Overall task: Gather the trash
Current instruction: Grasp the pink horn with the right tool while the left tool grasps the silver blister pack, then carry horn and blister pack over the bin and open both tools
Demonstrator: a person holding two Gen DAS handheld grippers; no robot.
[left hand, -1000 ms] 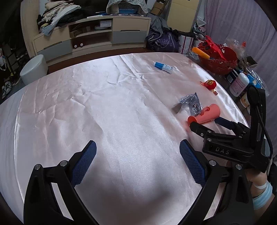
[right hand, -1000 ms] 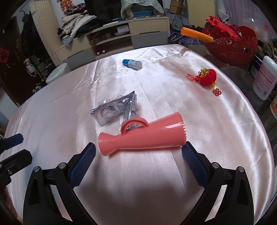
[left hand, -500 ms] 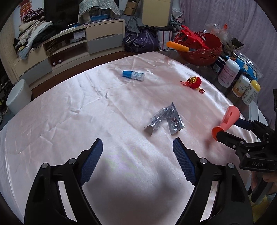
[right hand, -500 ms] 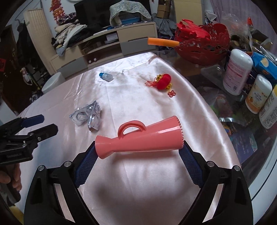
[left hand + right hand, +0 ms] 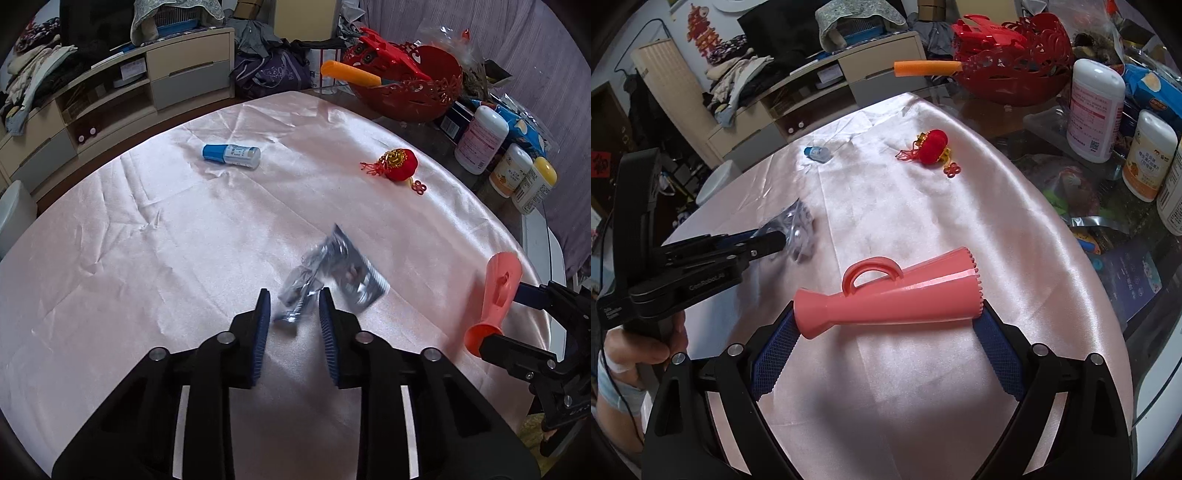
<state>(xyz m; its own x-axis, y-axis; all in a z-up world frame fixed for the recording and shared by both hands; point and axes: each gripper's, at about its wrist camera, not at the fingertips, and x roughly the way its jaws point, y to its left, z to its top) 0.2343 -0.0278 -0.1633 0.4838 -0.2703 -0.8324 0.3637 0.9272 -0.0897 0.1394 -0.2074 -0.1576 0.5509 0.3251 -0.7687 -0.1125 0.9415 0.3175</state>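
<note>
My left gripper point(image 5: 293, 304) has narrowed around the near end of a crumpled silver foil wrapper point(image 5: 332, 277) on the pink satin tablecloth point(image 5: 147, 258). The wrapper looks blurred. My right gripper point(image 5: 886, 317) is shut on a pink plastic horn point(image 5: 890, 299), held crosswise above the cloth. The horn also shows at the right of the left wrist view point(image 5: 496, 295). The left gripper shows in the right wrist view point(image 5: 768, 240) at the wrapper point(image 5: 801, 229).
A blue-capped bottle point(image 5: 231, 155) and a red lantern ornament point(image 5: 400, 164) lie further back on the cloth. A red basket point(image 5: 410, 85) and several white bottles point(image 5: 484, 140) stand at the table's right edge. A cabinet point(image 5: 147, 85) is behind.
My left gripper has moved right to the foil wrapper and closed in on it. My right gripper has lifted the pink horn and carried it to the right.
</note>
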